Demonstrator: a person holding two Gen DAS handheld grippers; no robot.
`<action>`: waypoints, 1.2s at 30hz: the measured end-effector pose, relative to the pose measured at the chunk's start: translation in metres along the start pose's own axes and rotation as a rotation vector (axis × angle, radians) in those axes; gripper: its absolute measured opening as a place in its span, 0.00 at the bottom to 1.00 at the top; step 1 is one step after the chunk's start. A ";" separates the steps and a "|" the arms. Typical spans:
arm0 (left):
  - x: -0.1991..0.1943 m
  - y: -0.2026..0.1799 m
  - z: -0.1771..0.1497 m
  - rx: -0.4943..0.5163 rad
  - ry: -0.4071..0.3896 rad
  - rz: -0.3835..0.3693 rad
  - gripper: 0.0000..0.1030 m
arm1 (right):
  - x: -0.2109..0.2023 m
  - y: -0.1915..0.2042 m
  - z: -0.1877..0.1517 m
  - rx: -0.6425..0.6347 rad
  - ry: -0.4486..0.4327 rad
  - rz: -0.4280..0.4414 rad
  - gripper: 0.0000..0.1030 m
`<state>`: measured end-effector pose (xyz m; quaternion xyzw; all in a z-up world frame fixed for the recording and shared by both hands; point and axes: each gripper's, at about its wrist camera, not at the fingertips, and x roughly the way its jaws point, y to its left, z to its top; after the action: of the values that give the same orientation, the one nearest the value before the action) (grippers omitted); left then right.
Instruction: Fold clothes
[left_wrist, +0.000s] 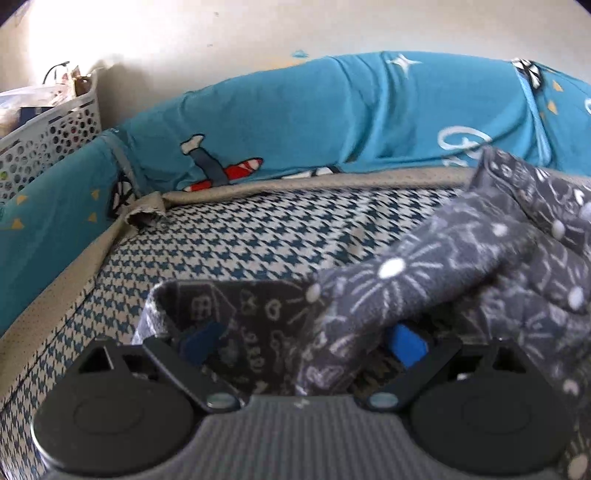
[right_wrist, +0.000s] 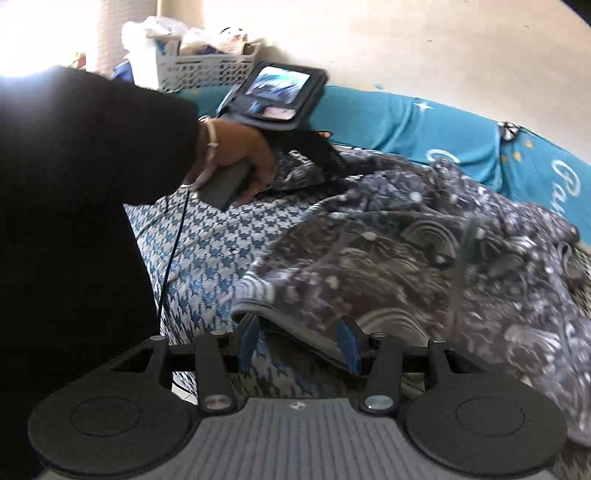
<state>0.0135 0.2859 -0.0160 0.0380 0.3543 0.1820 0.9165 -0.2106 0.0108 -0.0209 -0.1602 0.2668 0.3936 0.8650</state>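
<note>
A dark grey garment (left_wrist: 461, 251) with white doodle print lies crumpled on the houndstooth bed cover (left_wrist: 240, 240). My left gripper (left_wrist: 303, 343) has its jaws wide apart; a flap of the garment lies between them and a thick fold drapes over the right pad (left_wrist: 406, 345). In the right wrist view the garment (right_wrist: 388, 240) spreads across the bed, and a hand (right_wrist: 240, 155) pushes the left gripper (right_wrist: 332, 166) into its far edge. My right gripper (right_wrist: 298, 347) stands half apart at the near hem (right_wrist: 280, 325), which runs between the pads without being pinched.
A teal padded bumper (left_wrist: 295, 110) with cartoon prints lines the bed's far side against the wall. A white perforated basket (left_wrist: 48, 136) full of items stands at the left. A phone (right_wrist: 280, 88) is mounted on the left gripper. A black sleeve (right_wrist: 74, 166) and a cable (right_wrist: 173, 258) fill the left.
</note>
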 end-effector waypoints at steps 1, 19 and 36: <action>0.002 0.003 0.001 -0.011 0.000 0.004 0.94 | 0.004 0.004 0.001 -0.022 0.000 -0.004 0.45; 0.012 0.037 0.011 -0.144 -0.009 0.154 0.95 | 0.046 0.002 0.023 -0.195 -0.105 -0.299 0.44; 0.019 0.059 0.011 -0.163 0.002 0.228 0.96 | 0.057 -0.043 0.035 -0.098 -0.012 -0.294 0.44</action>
<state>0.0159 0.3488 -0.0083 0.0034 0.3325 0.3129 0.8897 -0.1352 0.0342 -0.0232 -0.2373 0.2158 0.2760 0.9061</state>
